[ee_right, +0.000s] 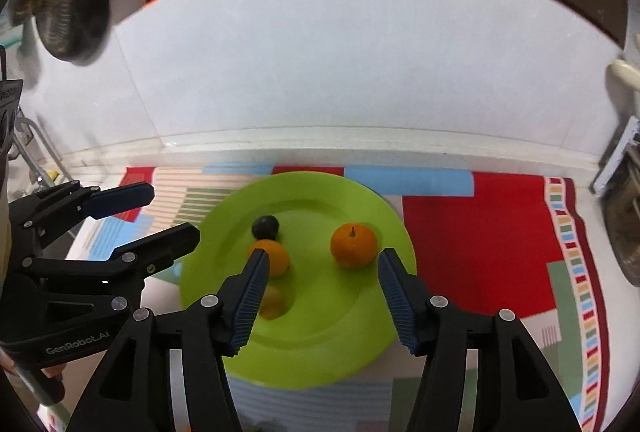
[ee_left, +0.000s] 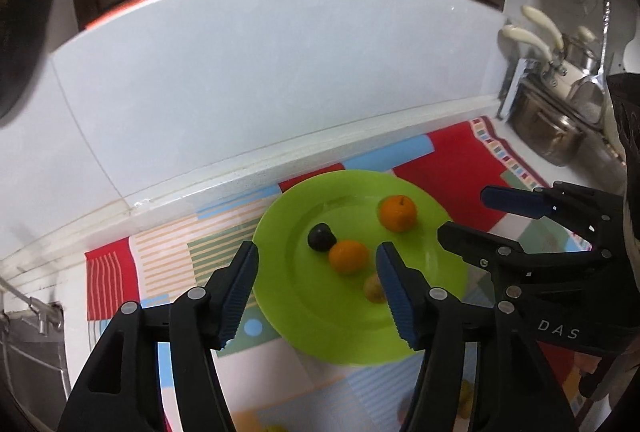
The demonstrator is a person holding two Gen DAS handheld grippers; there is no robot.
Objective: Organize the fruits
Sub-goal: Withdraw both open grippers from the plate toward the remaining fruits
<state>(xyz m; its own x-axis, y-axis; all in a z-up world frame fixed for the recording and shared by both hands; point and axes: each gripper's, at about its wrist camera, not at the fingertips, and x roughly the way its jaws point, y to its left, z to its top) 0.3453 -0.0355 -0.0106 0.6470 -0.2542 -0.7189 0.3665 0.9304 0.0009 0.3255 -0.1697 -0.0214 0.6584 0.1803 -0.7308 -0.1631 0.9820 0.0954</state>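
Right wrist view: stemmed orange (ee_right: pixel 353 245) sits stem-up on plate (ee_right: pixel 320 352); both tools gape empty.

plates (ee_right: pixel 320 352): 1 | oranges (ee_right: pixel 353 246): 2 | dark fruits (ee_right: pixel 265 226): 1 | yellowish fruits (ee_right: pixel 273 303): 1

White counter (ee_right: pixel 360 148) against tiled wall; patterned cloth (ee_right: pixel 480 252) on it, green plate (ee_right: pixel 320 344) on cloth.

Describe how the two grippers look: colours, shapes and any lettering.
Both the left gripper and the right gripper are black plastic with angular linked arms and silver round pins. Their fingers carry blue ribbed pads. One body reads "DAS", the other "GenRobot.AI".
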